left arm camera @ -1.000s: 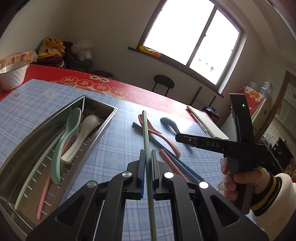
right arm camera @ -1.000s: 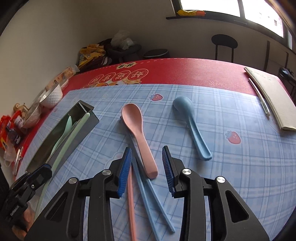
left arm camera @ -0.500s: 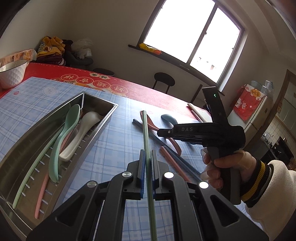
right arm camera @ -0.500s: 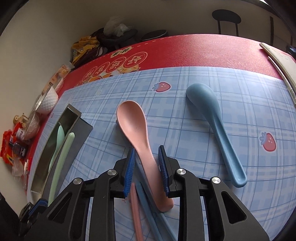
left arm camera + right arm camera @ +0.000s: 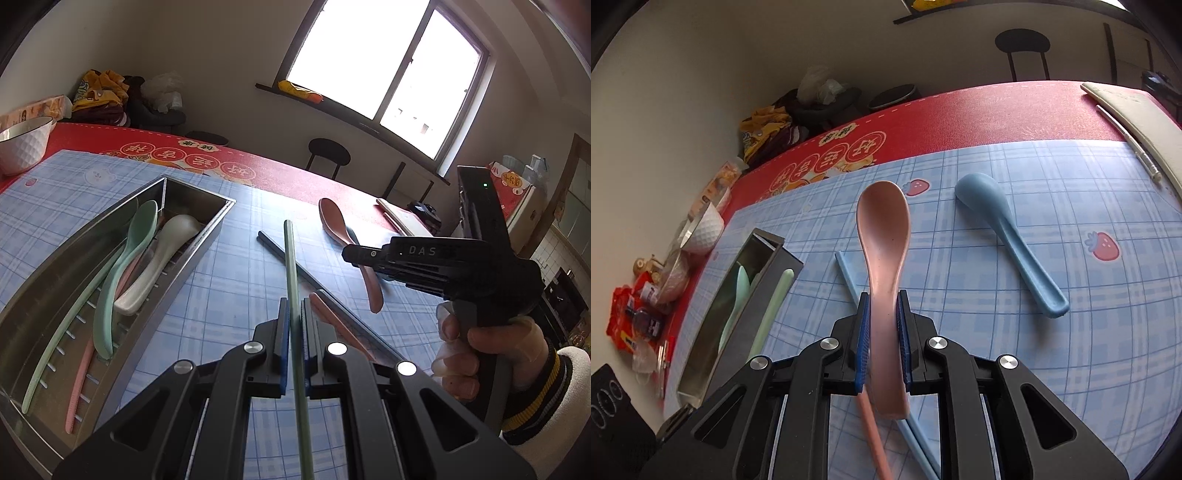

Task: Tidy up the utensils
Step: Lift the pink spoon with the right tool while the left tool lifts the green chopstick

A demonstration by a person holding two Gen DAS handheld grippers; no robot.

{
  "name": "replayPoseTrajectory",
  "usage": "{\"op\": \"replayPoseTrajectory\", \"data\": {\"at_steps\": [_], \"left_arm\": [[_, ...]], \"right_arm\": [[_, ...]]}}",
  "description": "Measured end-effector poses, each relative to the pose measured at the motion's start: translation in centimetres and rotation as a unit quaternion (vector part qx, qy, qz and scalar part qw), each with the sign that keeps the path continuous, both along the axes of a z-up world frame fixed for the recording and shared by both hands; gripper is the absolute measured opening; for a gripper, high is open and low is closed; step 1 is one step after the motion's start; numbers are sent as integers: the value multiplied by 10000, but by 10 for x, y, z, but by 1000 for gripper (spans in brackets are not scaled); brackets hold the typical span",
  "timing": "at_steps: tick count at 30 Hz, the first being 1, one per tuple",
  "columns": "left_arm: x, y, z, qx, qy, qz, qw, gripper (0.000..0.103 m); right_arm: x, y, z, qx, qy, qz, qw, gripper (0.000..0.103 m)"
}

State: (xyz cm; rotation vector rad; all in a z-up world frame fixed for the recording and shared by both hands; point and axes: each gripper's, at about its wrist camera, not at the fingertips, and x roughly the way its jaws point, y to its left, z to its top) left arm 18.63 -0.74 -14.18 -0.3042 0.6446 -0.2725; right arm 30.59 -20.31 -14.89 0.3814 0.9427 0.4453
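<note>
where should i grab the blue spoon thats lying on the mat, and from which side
Grip the blue spoon across its straight handle, coming down from above with the jaws spanning the handle's width. It lies flat on the checked mat, apart from other utensils; the handle is narrow with parallel sides, the bowl wide and rounded.

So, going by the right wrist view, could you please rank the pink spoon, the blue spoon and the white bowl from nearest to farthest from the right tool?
1. Pink spoon: between the closing pads of the right tool.
2. Blue spoon: on the blue cloth, to the right.
3. White bowl: far left, near the table's edge.
</note>
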Motion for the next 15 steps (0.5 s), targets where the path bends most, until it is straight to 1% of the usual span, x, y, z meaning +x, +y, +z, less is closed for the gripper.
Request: {"op": "replayPoseTrajectory", "data": {"at_steps": [2, 6, 9, 11, 12, 15], "left_arm": [[-1, -2, 1, 60, -7, -25, 10000, 6], [-5, -9, 4, 234, -10, -139, 9996, 6], [-8, -5, 7, 201, 72, -216, 9995, 6], [-11, 2, 11, 136, 113, -232, 9996, 6], [-13, 6, 14, 83, 119, -246, 9996, 6], [-16, 20, 25, 3, 163, -266, 9995, 6]], "right_arm": [[-15, -5, 2, 227, -54, -191, 9995, 14], [-42, -13, 2, 736, -12, -534, 9959, 14], [-62, -17, 3, 1041, -120, -700, 9920, 14], [-74, -17, 2, 1361, -221, -827, 9870, 14], [-78, -17, 2, 1449, -237, -865, 9854, 14], [-85, -11, 2, 1414, -282, -858, 9858, 14]]}}
